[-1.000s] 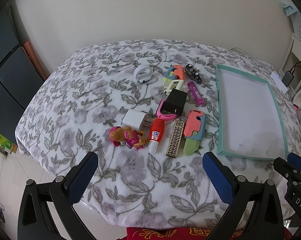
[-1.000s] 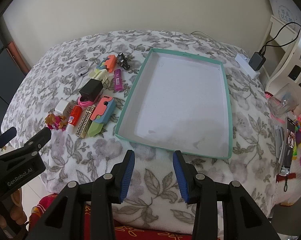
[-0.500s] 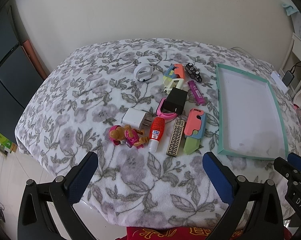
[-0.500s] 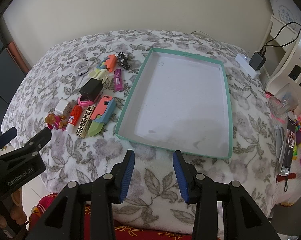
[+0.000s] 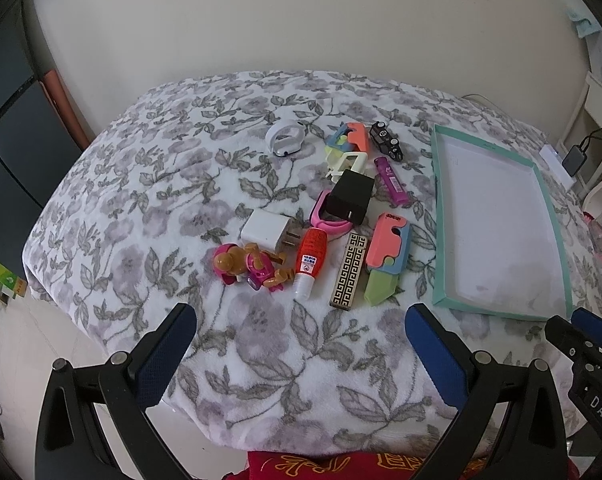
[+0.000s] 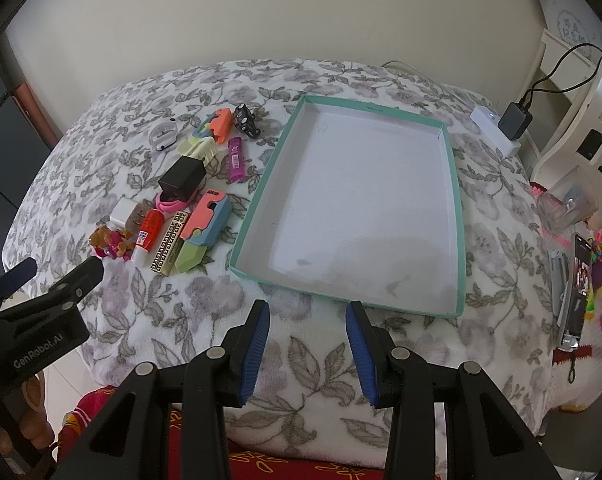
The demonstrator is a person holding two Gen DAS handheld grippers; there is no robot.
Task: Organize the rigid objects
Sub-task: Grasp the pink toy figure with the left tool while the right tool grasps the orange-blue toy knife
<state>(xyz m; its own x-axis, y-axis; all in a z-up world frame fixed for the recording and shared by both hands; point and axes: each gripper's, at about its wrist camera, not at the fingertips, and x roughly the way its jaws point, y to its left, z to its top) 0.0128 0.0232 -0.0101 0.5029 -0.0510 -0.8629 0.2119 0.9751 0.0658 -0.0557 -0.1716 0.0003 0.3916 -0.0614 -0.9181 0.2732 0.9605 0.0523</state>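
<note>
The left gripper (image 5: 301,354) hangs with its jaws spread wide and nothing between them, above the near edge of the floral blanket (image 5: 173,184). Ahead of it lies the cluster: a toy figure (image 5: 249,268), a white charger (image 5: 265,230), a red tube (image 5: 311,261), a gold patterned bar (image 5: 349,273) and a pink and blue toy knife (image 5: 385,258); farther off a black block (image 5: 349,197) hides part of a pink ring (image 5: 325,219). The right gripper (image 6: 307,350) is parted, narrower, and holds nothing; the teal tray (image 6: 457,216) sits just ahead of it, the cluster off to its left. Items at the right edge of its view are too warped to name
</note>
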